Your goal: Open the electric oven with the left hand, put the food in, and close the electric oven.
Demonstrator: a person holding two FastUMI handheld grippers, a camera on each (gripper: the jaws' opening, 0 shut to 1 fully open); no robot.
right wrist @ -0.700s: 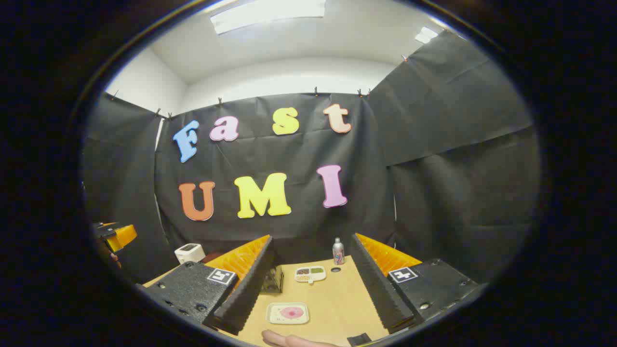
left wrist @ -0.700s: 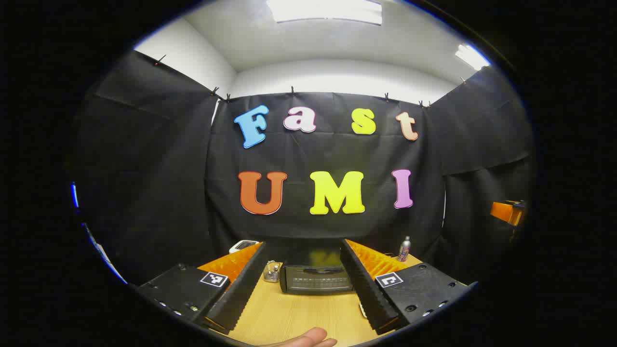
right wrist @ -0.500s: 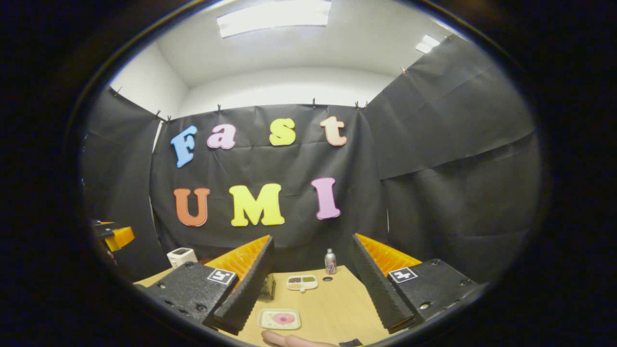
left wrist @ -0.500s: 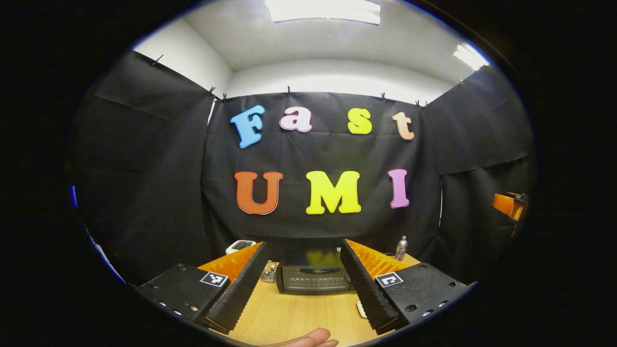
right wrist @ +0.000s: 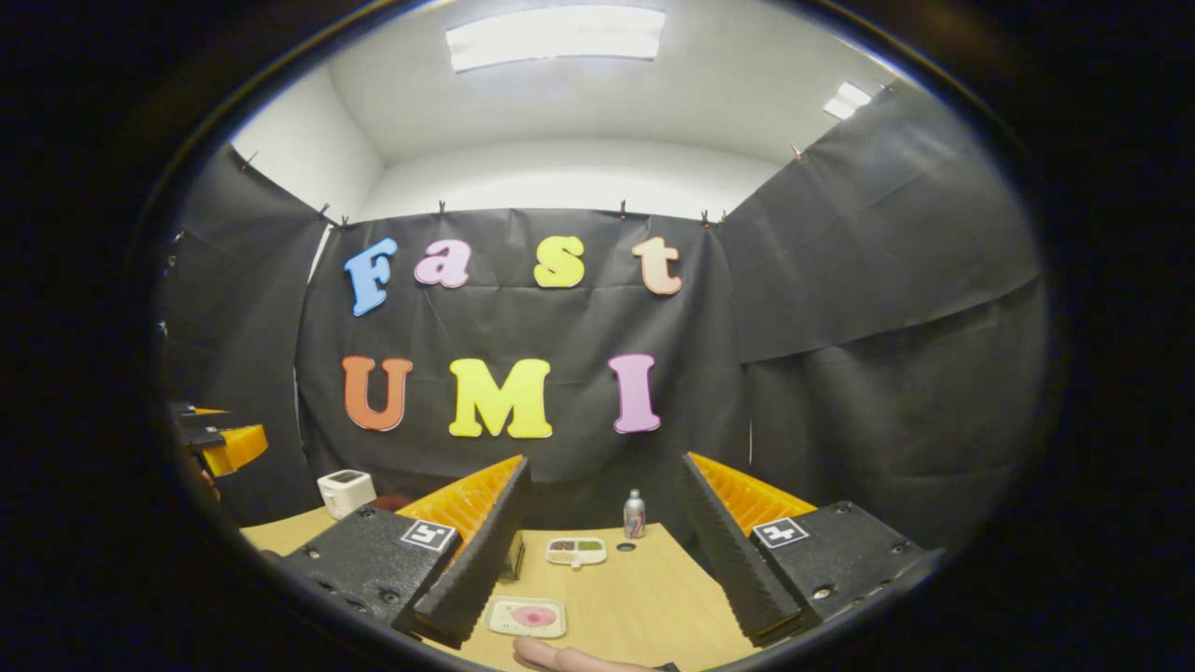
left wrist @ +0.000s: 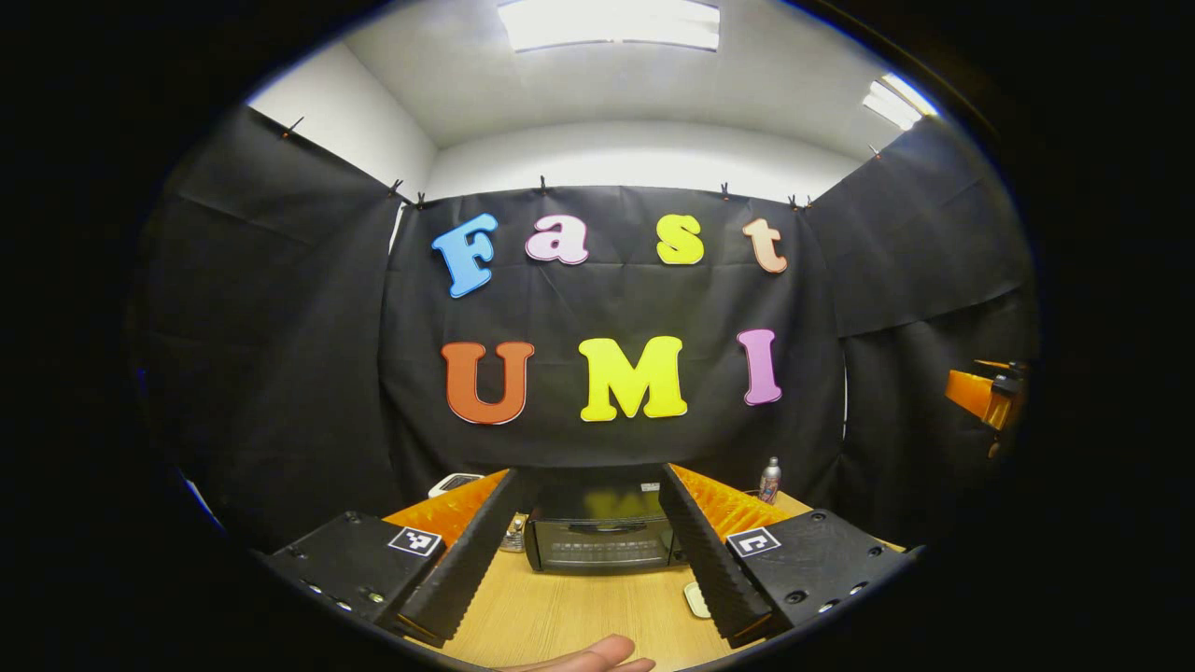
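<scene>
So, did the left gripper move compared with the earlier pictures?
Yes. The left gripper swung slightly right: the closed oven and wall drifted left in its view.

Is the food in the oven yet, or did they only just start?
Only just starting. The small black electric oven on the light wooden table has its door shut. The open left gripper lines up with it, apart. The pink food on its pale rectangular tray waits before the open, empty right gripper. Opening, loading and closing remain.
</scene>
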